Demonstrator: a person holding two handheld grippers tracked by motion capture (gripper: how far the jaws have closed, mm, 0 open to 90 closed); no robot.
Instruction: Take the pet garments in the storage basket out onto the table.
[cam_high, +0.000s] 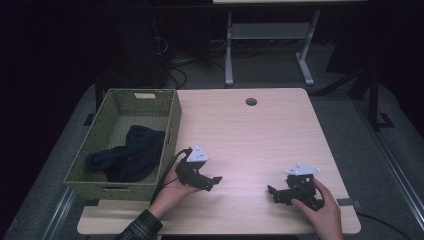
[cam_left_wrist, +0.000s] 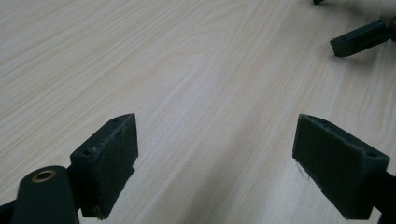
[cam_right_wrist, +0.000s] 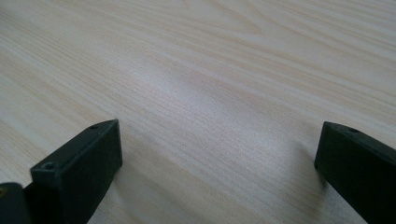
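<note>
Both grippers rest low over the light wooden table (cam_high: 250, 135) near its front edge. My left gripper (cam_high: 214, 181) points right, held by a hand with a plaid sleeve; its jaws stand wide apart over bare wood (cam_left_wrist: 215, 135) with nothing between them. My right gripper (cam_high: 272, 192) points left toward it, also open with bare wood between its jaws (cam_right_wrist: 219, 154). In the left gripper view a jaw of the right gripper (cam_left_wrist: 359, 37) shows at the top right. A dark garment (cam_high: 127, 152) lies inside the green woven basket (cam_high: 172, 125) at the table's left.
A round cable hole (cam_high: 251, 101) sits near the table's far edge. Beyond the table stand a white desk frame (cam_high: 267, 35) and cables on the dark floor. A metal rail (cam_high: 395, 165) runs along the floor at the right.
</note>
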